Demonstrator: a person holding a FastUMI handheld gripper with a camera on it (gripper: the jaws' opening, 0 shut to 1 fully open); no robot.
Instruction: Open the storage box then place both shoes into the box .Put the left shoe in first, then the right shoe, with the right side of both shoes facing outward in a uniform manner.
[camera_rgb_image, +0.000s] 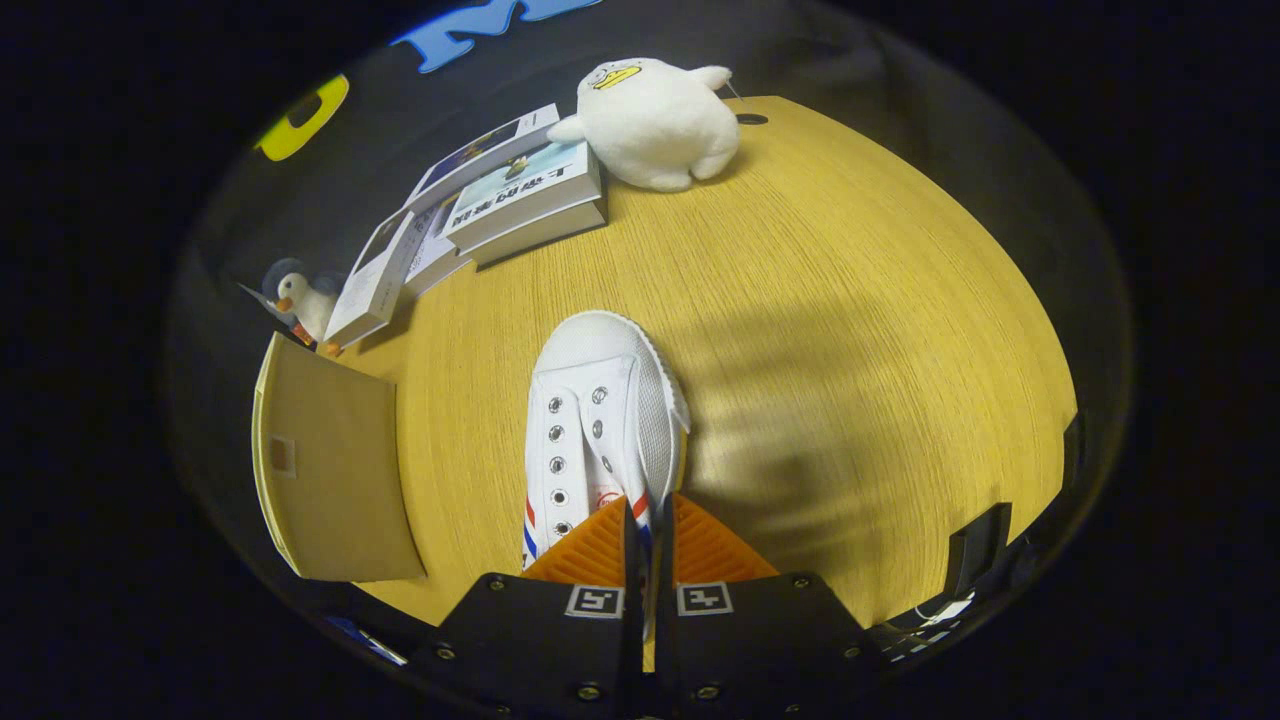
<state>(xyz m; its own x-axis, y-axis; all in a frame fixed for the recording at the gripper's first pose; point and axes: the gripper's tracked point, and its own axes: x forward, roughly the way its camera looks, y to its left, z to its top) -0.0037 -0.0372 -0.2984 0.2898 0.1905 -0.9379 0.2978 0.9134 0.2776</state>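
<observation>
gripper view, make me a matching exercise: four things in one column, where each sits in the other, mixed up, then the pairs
Things:
1. white shoe
2. plush duck
3. books
4. small duck toy

Places:
A. at the table's far edge, right of the books
B. pinched at its side wall by the gripper, toe pointing away
C. beyond the tan panel, left of the books
D. stacked between the two ducks

Pairs: 1-B, 2-A, 3-D, 4-C

Shoe (600, 420) between fingers (600, 555), box (335, 470) left.
</observation>
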